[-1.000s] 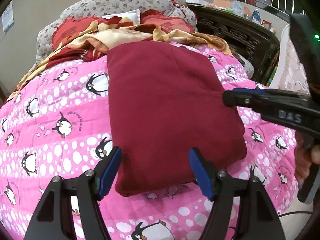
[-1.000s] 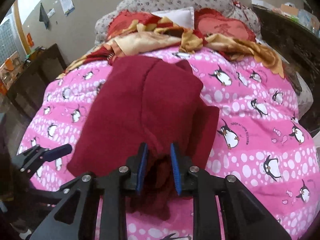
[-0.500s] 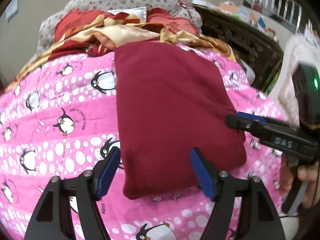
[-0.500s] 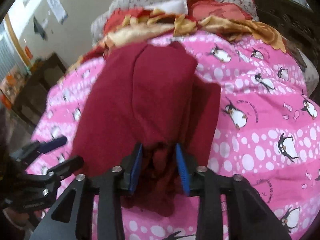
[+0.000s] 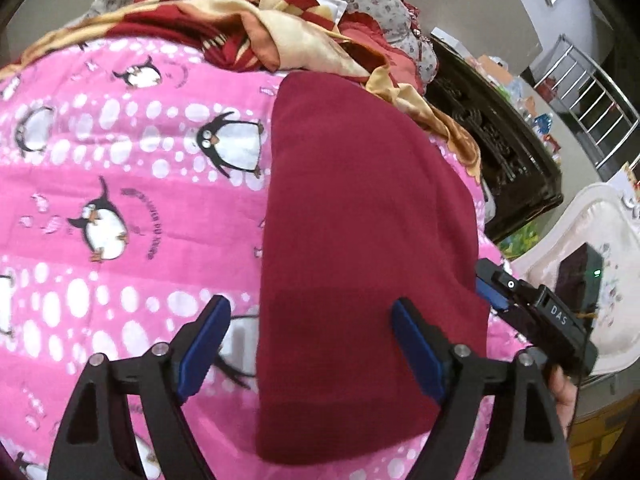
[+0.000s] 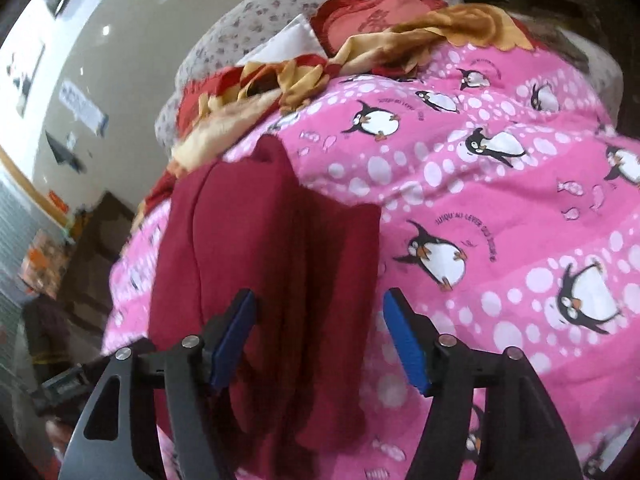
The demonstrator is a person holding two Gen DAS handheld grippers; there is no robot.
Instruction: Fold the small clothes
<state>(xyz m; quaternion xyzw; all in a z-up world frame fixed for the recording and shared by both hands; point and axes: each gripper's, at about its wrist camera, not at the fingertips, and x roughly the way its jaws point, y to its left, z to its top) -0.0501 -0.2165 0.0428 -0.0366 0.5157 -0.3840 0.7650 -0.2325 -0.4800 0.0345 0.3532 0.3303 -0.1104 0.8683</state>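
A dark red garment [image 5: 360, 220] lies folded in a long rectangle on the pink penguin quilt [image 5: 120, 200]. My left gripper [image 5: 310, 344] is open, its blue pads wide apart over the garment's near left edge, holding nothing. My right gripper [image 6: 318, 336] is open too, its pads apart over the garment's [image 6: 260, 260] near end, with folds of the cloth lying between them. The right gripper also shows in the left wrist view [image 5: 532, 312] at the garment's right edge.
A heap of red and gold bedding [image 5: 260, 28] and flowered pillows [image 6: 260, 12] lie at the bed's head. A dark carved cabinet [image 5: 500, 148] and a white chair [image 5: 592, 260] stand right of the bed. A dark table [image 6: 96, 240] stands left.
My right gripper has opened and let go of the red garment. Both grippers have swung and tilted, the left towards the garment's left edge.
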